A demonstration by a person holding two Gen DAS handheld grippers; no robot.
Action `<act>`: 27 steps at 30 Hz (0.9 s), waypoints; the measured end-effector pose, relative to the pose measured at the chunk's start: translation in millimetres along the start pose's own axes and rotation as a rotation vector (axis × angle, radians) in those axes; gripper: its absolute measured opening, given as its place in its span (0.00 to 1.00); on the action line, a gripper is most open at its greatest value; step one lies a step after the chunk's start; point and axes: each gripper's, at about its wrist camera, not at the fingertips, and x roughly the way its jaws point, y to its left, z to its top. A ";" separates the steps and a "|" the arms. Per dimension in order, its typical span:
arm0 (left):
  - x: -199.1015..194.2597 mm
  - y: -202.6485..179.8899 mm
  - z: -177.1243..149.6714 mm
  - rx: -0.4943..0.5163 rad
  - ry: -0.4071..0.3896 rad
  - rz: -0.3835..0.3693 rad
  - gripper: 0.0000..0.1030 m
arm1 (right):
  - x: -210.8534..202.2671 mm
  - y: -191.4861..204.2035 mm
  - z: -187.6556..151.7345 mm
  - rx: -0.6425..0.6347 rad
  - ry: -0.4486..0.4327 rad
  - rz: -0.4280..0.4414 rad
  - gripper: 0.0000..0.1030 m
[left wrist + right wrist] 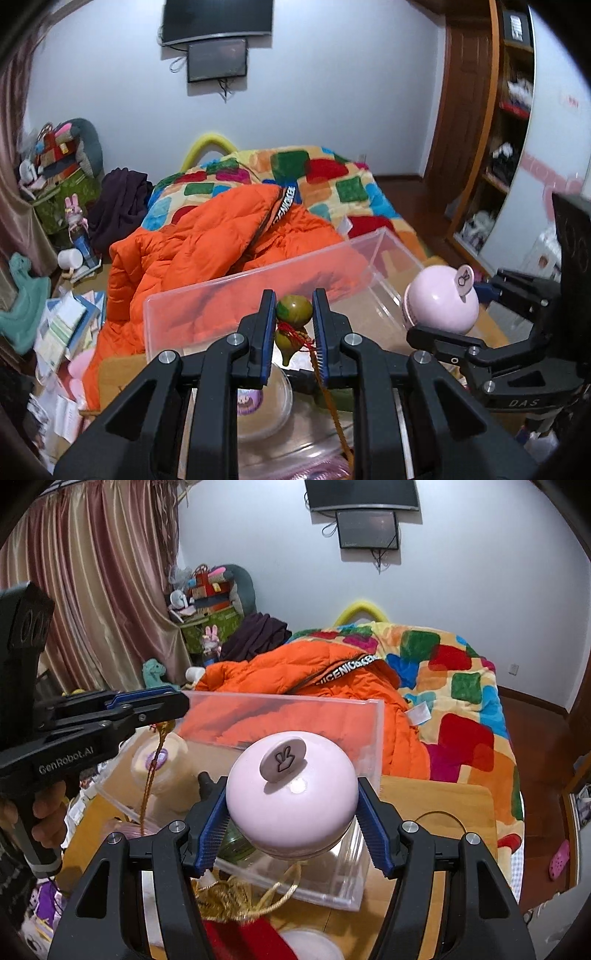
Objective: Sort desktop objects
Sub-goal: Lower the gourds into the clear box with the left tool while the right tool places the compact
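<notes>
- left hand-held gripper (pixel 162 705) has "GenRobot.AI" on its side
- right hand-held gripper (pixel 439 317) reads "DAS" on the body
- orange jacket (pixel 314 672) strap shows "ICENIC&KE", rest is hidden

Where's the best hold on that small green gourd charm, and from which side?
At the waist. The gourd charm narrows between its two bulbs, where the red cord is tied, so pads seat there and cannot slide off either bulb. Come in level from the sides, stem pointing down. The left claw is shut on it about there, its golden tassel cord hanging below.
</notes>
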 end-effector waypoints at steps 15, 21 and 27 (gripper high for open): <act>49.7 -8.4 -6.9 0.067 0.150 -0.020 0.18 | 41.8 12.5 7.7 -0.131 0.094 -0.071 0.59; 57.6 -4.7 -6.6 0.050 0.175 -0.023 0.18 | 49.8 16.9 7.8 -0.162 0.120 -0.073 0.59; 55.2 -1.1 -6.8 0.042 0.161 -0.022 0.18 | 56.6 21.2 7.5 -0.171 0.134 -0.071 0.60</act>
